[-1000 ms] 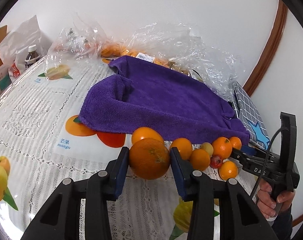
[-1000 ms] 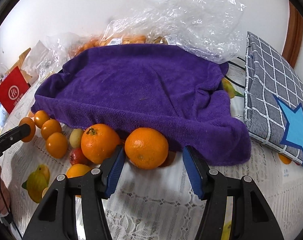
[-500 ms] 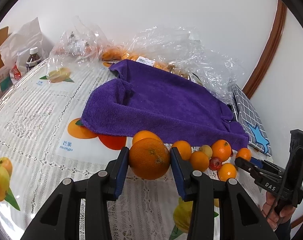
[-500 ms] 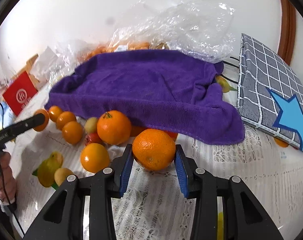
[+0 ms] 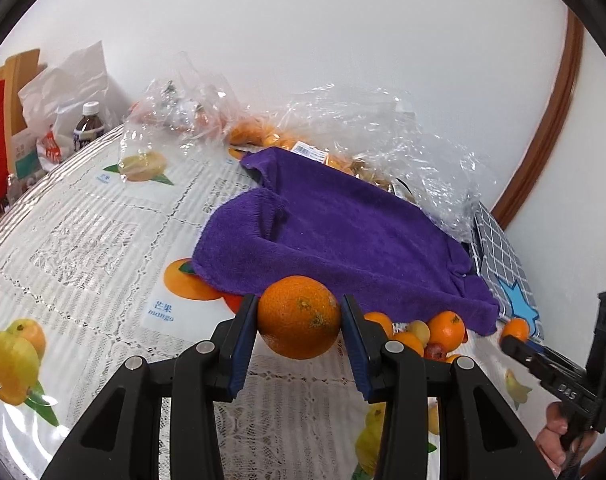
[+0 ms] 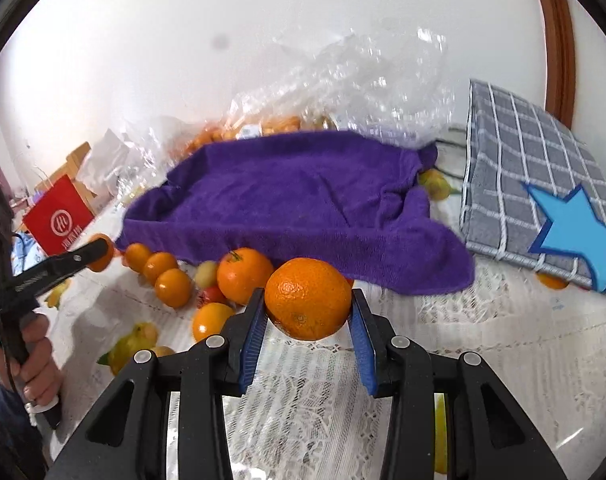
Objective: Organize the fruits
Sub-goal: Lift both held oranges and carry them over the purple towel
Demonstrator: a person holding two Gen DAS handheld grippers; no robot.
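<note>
My left gripper (image 5: 299,320) is shut on a large orange (image 5: 299,316) and holds it above the table, in front of the purple towel (image 5: 343,236). My right gripper (image 6: 307,302) is shut on another orange (image 6: 307,298), also lifted off the table. Several small oranges (image 6: 167,276), a bigger orange (image 6: 243,272), a red fruit (image 6: 211,294) and a pale fruit (image 6: 206,274) lie in a loose group along the towel's front edge (image 6: 295,240). The same group shows in the left wrist view (image 5: 443,330).
Clear plastic bags with oranges (image 5: 343,148) lie behind the towel by the wall. A grey checked cloth with a blue star (image 6: 543,208) lies at the right. A red bag (image 6: 59,220), a bottle (image 5: 87,124) and white bags stand at the far left.
My right gripper closed on the orange and lifted it. My left gripper rose and drew back with its orange. Both views now sit higher above the table.
</note>
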